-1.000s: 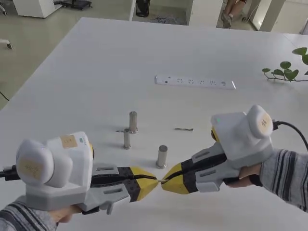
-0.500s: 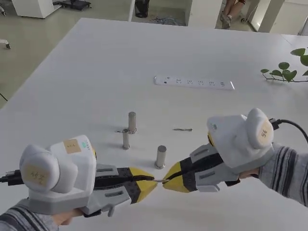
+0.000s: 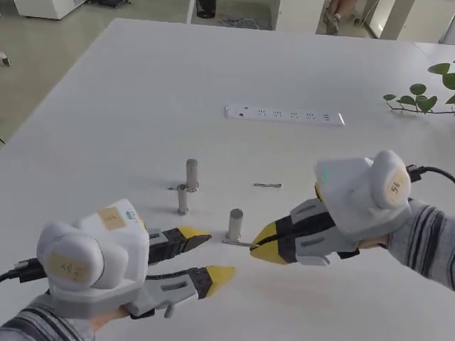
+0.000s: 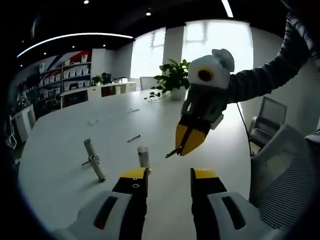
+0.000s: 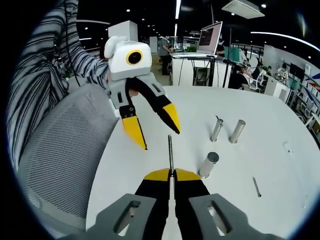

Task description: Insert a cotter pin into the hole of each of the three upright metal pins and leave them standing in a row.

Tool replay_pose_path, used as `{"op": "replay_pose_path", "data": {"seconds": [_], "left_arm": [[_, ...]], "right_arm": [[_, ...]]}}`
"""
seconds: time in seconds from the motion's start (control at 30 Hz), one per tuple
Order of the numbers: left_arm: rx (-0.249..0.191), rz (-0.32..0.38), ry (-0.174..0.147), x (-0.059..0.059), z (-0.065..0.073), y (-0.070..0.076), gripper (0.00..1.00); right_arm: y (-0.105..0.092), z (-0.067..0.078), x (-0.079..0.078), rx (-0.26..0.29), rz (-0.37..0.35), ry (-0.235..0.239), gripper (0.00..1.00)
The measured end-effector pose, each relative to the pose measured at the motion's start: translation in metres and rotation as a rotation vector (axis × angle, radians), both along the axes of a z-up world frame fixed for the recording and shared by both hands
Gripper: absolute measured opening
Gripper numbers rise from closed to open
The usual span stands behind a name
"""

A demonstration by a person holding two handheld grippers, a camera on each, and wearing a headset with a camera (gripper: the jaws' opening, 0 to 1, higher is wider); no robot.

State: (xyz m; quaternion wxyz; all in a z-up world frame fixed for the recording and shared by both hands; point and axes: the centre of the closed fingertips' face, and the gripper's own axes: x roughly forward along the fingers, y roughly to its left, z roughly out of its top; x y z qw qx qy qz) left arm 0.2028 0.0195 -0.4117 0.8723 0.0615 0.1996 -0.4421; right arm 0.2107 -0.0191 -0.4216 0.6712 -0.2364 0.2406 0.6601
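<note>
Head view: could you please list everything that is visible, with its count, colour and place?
table: one, white, under everything.
metal pins: three, silver, upright mid-table.
cotter pins: three, silver; one gripped, one crossing a metal pin on the left, one loose beyond.
power strip: one, white, far side.
plant: one, green, far right.
left gripper: white, yellow tips, open, near left.
right gripper: same colours, shut on one cotter pin, near right.

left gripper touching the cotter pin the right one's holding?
Apart. In the left gripper view the left gripper has its jaws open, with bare table between them and the cotter pin, which sticks out of the shut right gripper.
</note>
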Motion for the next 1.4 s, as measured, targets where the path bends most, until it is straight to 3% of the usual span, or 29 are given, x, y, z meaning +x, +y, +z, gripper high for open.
{"op": "replay_pose_path", "data": {"seconds": [0.43, 0.53, 0.97, 1.4], "left_arm": [[0.063, 0.107, -0.024, 0.023, -0.021, 0.0, 0.3], [0.119, 0.117, -0.05, 0.029, -0.029, -0.001, 0.3], [0.093, 0.227, -0.039, 0.055, -0.04, -0.008, 0.26], [0.024, 0.307, 0.031, 0.071, -0.051, -0.02, 0.2]], "right_arm": [[-0.019, -0.008, 0.029, -0.017, -0.06, -0.024, 0.0], [-0.022, -0.011, 0.034, -0.025, -0.071, -0.027, 0.0], [-0.027, -0.027, 0.047, -0.064, -0.091, -0.027, 0.0], [-0.025, -0.032, 0.056, -0.067, -0.097, -0.018, 0.0]]}}
